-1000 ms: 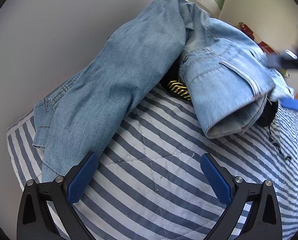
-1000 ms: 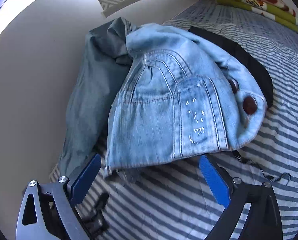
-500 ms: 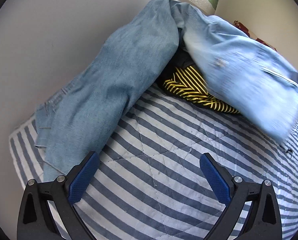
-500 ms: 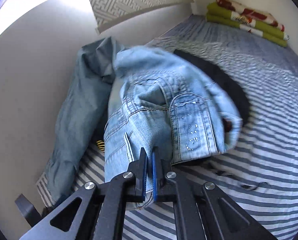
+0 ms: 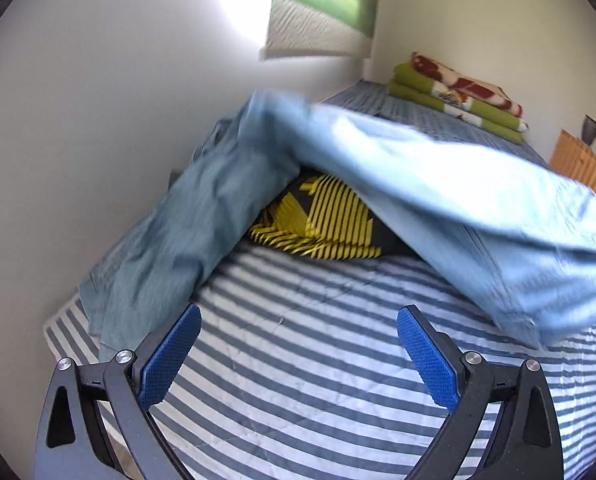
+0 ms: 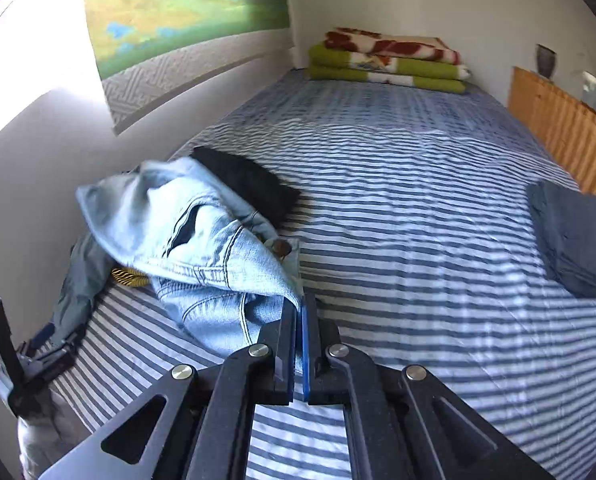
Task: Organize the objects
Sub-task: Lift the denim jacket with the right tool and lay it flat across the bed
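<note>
Jacket: light-blue denim jacket [image 6: 202, 240], one edge lifted off the blue-and-white striped bedspread [image 6: 418, 220], draped over a black-and-yellow striped garment [image 5: 326, 216].
Right gripper [image 6: 299, 312]: jaws pressed together, pinching the jacket's hem.
Left gripper [image 5: 298, 348]: jaws spread wide, holding nothing, above the bedspread.
Beside: darker blue denim garment [image 5: 170, 248] against the wall.

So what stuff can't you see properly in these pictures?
- Light denim garment: smeared by motion in the left wrist view; the right edge cuts it off.
- Yellow-striped black garment: mostly hidden under the denim in both views.
- Black cloth: its near end is tucked under the denim, right wrist view.
- Pot on the wooden chest: too small to make out.
</note>
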Tool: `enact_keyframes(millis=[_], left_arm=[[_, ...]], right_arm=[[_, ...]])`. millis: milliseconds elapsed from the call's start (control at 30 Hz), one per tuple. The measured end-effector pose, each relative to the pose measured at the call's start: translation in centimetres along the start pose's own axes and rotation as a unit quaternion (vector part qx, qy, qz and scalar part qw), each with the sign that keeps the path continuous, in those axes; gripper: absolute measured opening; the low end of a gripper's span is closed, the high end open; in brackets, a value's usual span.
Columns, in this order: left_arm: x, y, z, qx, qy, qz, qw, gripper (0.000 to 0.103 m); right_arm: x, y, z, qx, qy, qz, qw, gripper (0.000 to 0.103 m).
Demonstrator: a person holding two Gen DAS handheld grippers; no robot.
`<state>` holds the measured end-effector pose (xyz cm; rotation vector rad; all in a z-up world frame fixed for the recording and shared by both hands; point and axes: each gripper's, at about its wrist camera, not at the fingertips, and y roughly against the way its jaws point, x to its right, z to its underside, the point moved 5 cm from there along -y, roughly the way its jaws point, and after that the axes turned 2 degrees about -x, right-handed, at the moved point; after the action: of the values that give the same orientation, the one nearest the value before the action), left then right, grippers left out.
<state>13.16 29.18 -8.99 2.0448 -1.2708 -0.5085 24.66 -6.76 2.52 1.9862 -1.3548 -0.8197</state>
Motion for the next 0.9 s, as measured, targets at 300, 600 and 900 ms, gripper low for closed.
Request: enact_keyframes(millis=[300, 600, 900], left_arm=[[4.7, 3.8, -0.6, 0.005, -0.041, 0.004, 0.9992, 0.100], [7.1, 3.4, 3.1, -0.034, -0.063, 0.013, 0.9973, 0.100], [10.5, 0.0, 3.3, -0.064, -0.112, 0.022, 0.9914, 0.100]], right_arm=[[15.3, 8.0, 2.3, 0.057, -0.096, 0.108, 0.988, 0.002], [30.0, 14.9, 5.2, 0.100, -0.181, 0.242, 0.948, 0.002], [33.6, 11.0, 8.3, -0.008, -0.154, 0.257, 0.954, 0.008]])
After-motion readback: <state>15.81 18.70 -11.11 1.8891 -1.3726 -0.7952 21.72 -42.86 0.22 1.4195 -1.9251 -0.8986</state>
